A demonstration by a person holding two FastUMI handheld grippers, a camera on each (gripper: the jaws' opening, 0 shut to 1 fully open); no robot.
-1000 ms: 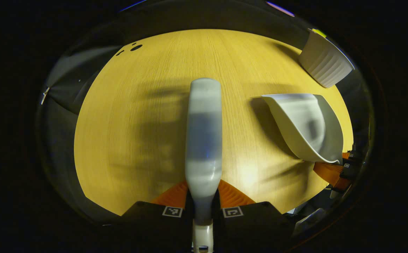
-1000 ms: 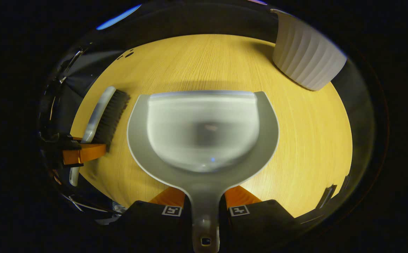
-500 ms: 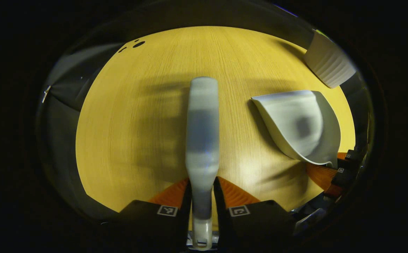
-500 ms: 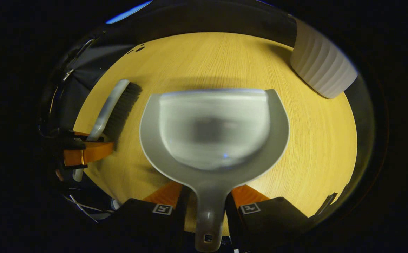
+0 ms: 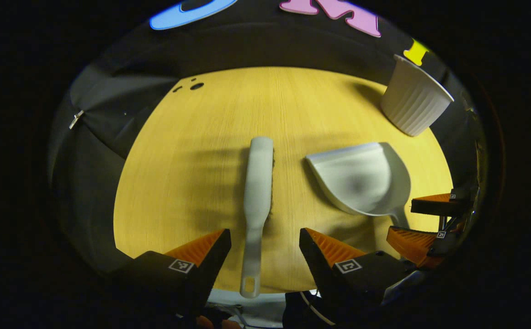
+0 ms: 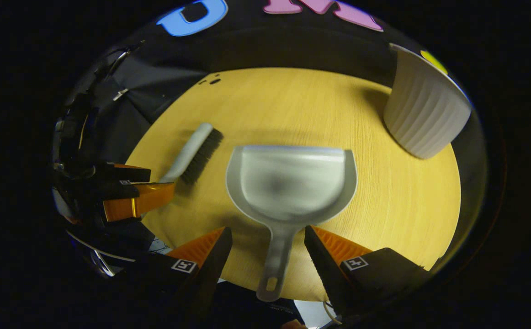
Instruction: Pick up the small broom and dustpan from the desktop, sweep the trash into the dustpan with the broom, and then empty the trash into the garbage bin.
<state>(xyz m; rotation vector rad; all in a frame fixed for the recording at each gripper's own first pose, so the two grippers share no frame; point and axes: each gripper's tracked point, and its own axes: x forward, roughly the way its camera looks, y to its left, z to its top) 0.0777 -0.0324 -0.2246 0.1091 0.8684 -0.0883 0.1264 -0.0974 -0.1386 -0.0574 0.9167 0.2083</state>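
The broom [image 5: 257, 196] lies flat at the centre of the left gripper view, handle toward the lower edge. The dustpan [image 6: 290, 187] rests mouth-up in the middle of the right gripper view, with the white bin [image 6: 423, 112] at upper right on the tabletop [image 6: 402, 205]; both tools look set down, probably with the sweeping done. The left gripper [image 5: 263, 249] has its fingers spread wide either side of the broom handle, touching nothing. The right gripper [image 6: 268, 251] likewise straddles the dustpan handle, released.

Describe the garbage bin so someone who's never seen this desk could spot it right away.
On the round wooden desktop, look to the far right edge, beyond the dustpan. The garbage bin is the white, ribbed, cup-shaped tub standing upright there, while broom and dustpan lie flat.
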